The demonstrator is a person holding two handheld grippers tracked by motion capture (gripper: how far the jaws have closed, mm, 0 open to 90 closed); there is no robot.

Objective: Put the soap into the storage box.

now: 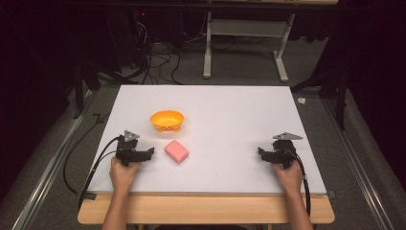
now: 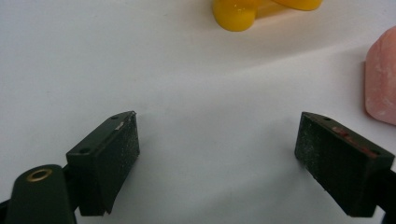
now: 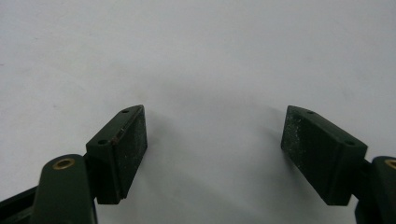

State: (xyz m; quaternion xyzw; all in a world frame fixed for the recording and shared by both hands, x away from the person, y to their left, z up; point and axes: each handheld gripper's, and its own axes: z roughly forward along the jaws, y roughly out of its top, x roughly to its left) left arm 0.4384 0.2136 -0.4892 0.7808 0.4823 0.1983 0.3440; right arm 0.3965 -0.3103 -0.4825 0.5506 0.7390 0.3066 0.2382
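Observation:
An orange bowl (image 1: 167, 120) stands on the white table (image 1: 230, 110), left of centre. A pink block (image 1: 176, 151) lies just in front of it. My left gripper (image 1: 151, 151) rests low on the table left of the block, jaws wide apart with nothing between them. In the left gripper view the block (image 2: 382, 79) shows at the right edge, beyond the right jaw, and the bowl's base (image 2: 243, 11) at the top. My right gripper (image 1: 260, 152) rests at the table's right side, open over bare white surface (image 3: 210, 70).
The table's wooden front edge (image 1: 206, 211) runs below the hands. Cables (image 1: 98, 163) trail off the left side. A grey stand (image 1: 244, 43) and dark equipment sit on the floor beyond the far edge.

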